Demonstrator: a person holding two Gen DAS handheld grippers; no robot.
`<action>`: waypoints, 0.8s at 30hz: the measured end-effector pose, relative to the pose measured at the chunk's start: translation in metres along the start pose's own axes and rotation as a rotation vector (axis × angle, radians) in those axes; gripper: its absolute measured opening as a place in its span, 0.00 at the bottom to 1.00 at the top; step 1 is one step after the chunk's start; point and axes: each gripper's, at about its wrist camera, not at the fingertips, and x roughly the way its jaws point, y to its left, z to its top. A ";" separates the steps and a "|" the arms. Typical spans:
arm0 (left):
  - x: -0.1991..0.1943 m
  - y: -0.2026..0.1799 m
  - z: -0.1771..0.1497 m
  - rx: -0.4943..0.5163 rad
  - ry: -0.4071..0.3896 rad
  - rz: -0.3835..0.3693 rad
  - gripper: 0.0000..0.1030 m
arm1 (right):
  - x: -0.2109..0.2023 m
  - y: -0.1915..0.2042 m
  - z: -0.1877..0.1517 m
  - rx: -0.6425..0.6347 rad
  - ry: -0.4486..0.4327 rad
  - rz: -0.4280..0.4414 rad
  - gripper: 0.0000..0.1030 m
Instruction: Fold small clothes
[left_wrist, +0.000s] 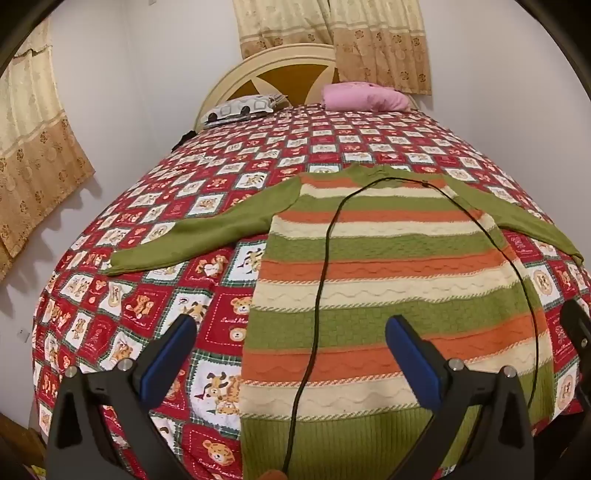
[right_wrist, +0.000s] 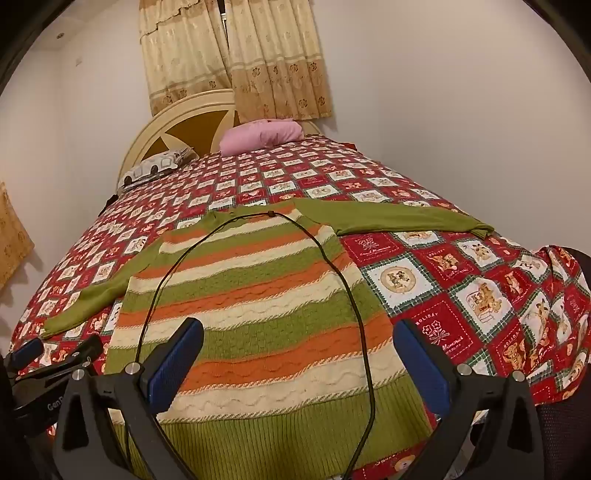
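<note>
- Fingers of the left gripper (left_wrist: 291, 338) and right gripper (right_wrist: 299, 341) stand wide apart, holding nothing, above the sweater's hem.
- Striped sweater (left_wrist: 388, 266) lies flat on the bed (left_wrist: 155, 295), sleeves spread.
- Black cord (left_wrist: 325, 258) loops across it.
- Pink pillow (left_wrist: 364, 96) and patterned pillow (left_wrist: 240, 108) sit by the headboard (left_wrist: 295, 74), curtains (left_wrist: 369, 37) behind.

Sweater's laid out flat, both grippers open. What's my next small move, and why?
Probably clear the thin black cord first: it loops across the striped green, orange and cream knit sweater. Both the left hand-held gripper and the right hand-held gripper hover open, holding nothing.
</note>
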 end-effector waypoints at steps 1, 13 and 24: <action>0.000 0.000 0.000 0.000 0.000 0.002 1.00 | 0.001 -0.002 0.001 0.000 0.003 0.000 0.99; 0.007 0.006 -0.004 -0.009 0.029 0.029 1.00 | 0.010 -0.001 -0.004 -0.006 0.040 -0.001 0.99; 0.012 0.006 -0.003 -0.009 0.045 0.014 1.00 | 0.017 0.006 -0.006 -0.015 0.068 0.009 0.99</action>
